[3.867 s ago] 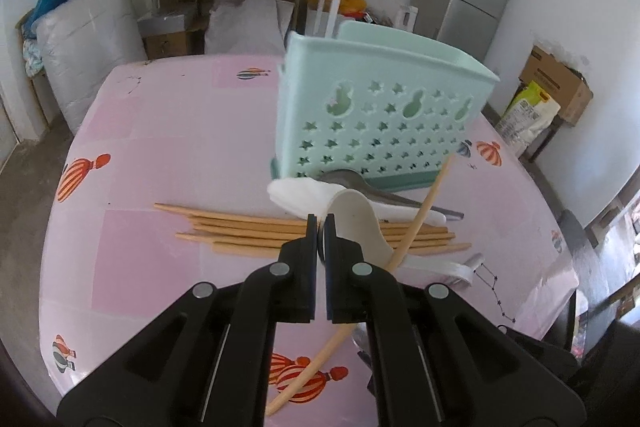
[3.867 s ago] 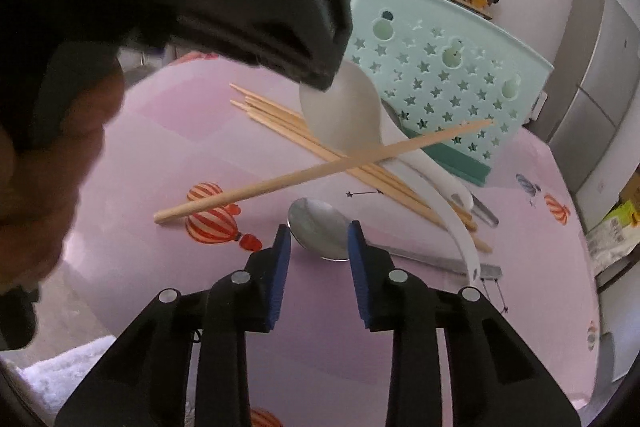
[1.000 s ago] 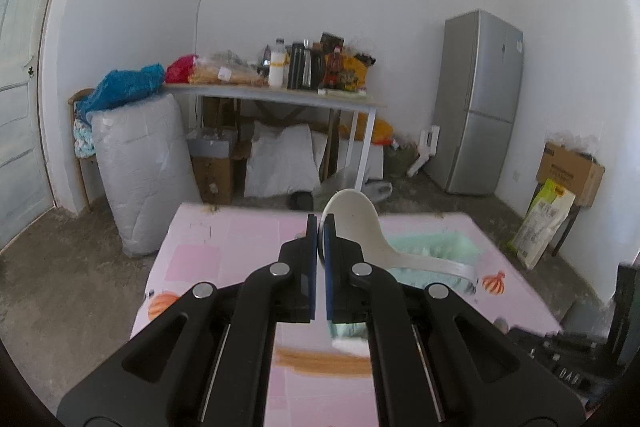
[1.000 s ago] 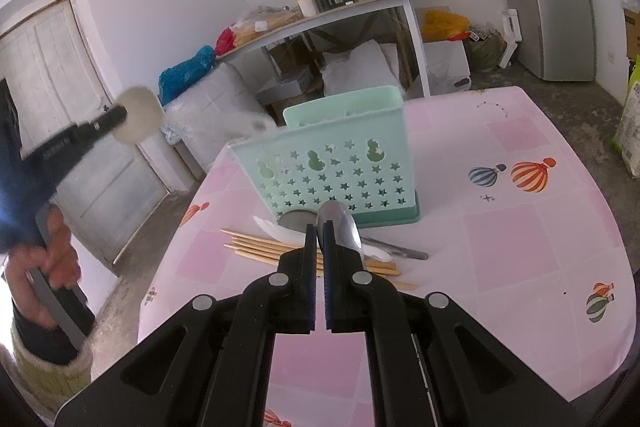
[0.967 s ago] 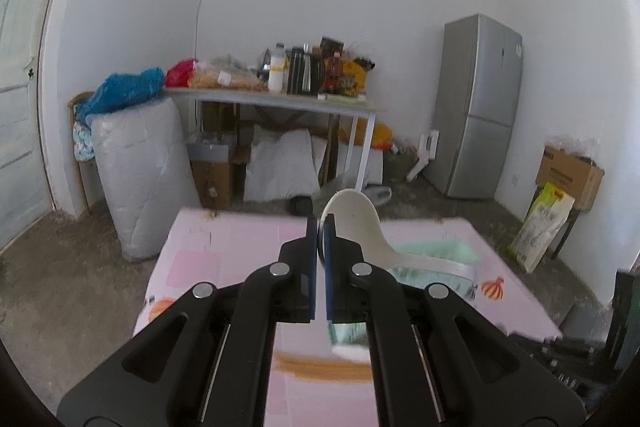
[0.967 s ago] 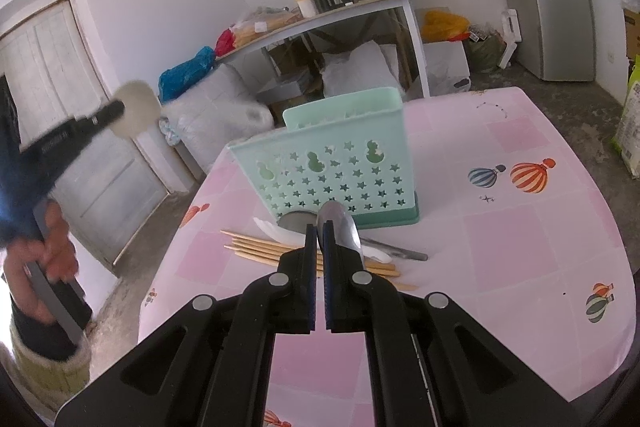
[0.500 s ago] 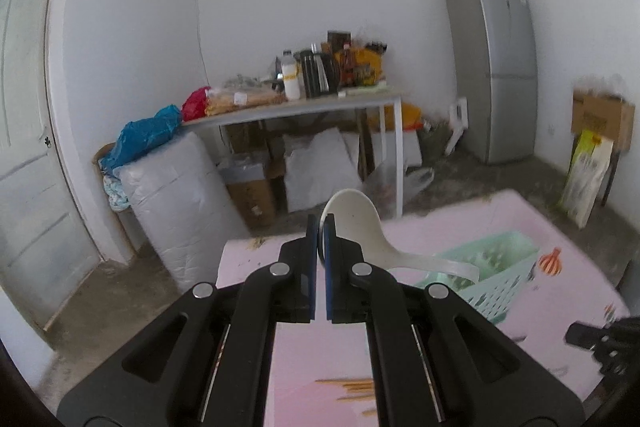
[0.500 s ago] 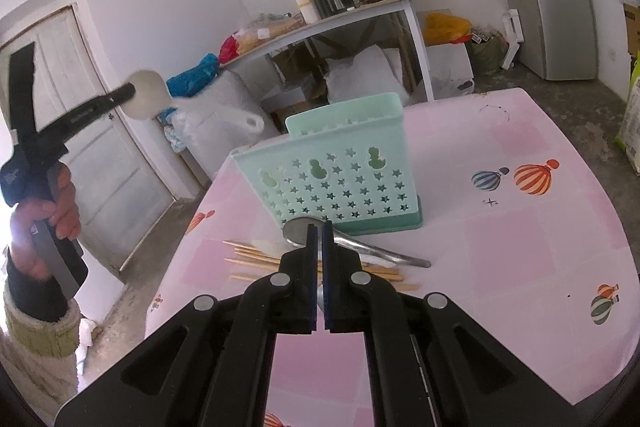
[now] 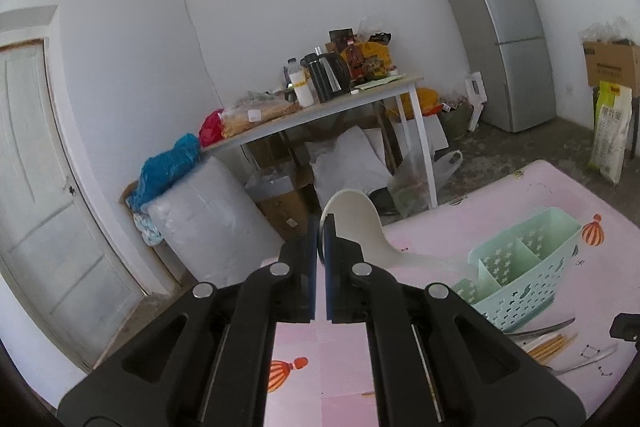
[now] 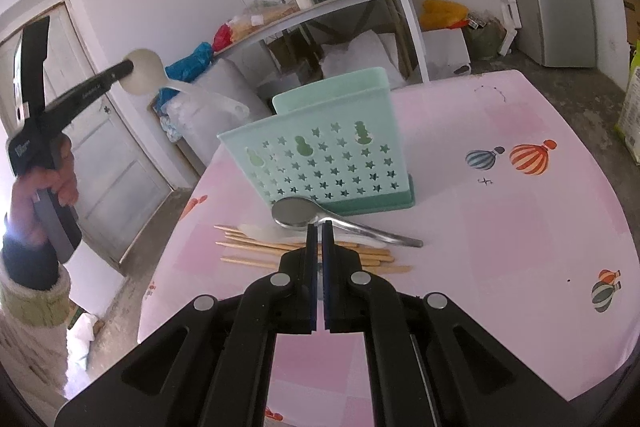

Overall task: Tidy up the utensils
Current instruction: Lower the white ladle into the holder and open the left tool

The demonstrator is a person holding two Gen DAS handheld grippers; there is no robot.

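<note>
My left gripper point(image 9: 320, 223) is shut on the bowl of a white plastic spoon point(image 9: 362, 231) and holds it high above the table; its handle slants down toward the mint utensil basket point(image 9: 524, 267). In the right wrist view the left gripper point(image 10: 126, 67) and white spoon point(image 10: 144, 71) show at upper left, above the basket point(image 10: 320, 151). My right gripper point(image 10: 319, 227) is shut, with a thin metal handle between its pads, just in front of a metal spoon point(image 10: 296, 213). Several wooden chopsticks point(image 10: 280, 249) and another white spoon point(image 10: 260, 231) lie before the basket.
The pink tablecloth point(image 10: 500, 227) has balloon prints. A cluttered side table point(image 9: 320, 107), a grey fridge point(image 9: 500, 27), a wrapped white bundle point(image 9: 208, 211) and a door point(image 9: 40, 187) stand beyond the table. A metal spoon point(image 9: 584, 359) lies near the right edge.
My left gripper has lifted the white spoon up off the table and swung left, tilting toward the basket. My right gripper closed and the metal spoon bowl no longer shows above its tips.
</note>
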